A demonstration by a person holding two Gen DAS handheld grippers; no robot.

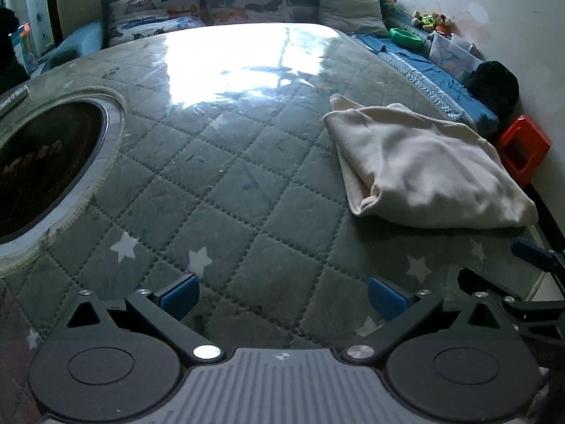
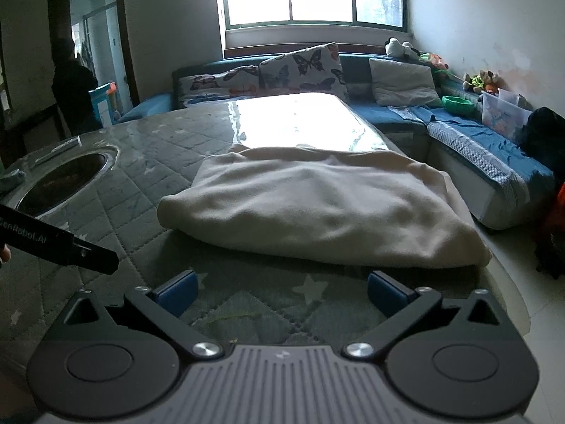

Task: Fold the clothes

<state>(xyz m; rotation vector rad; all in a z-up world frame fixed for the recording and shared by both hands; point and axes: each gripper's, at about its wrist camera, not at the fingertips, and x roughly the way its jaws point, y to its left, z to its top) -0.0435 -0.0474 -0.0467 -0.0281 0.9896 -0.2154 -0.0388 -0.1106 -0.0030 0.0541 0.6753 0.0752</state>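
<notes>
the cream garment [image 2: 317,205] lies folded into a thick pad on the quilted table cover [image 1: 219,190], near its right edge. it looks soft, light and floppy, best pinched at a corner or folded edge. the right gripper [image 2: 282,295] and left gripper [image 1: 282,296] hover nearby, jaws wide and empty. its underside and inner layers stay hidden.
</notes>
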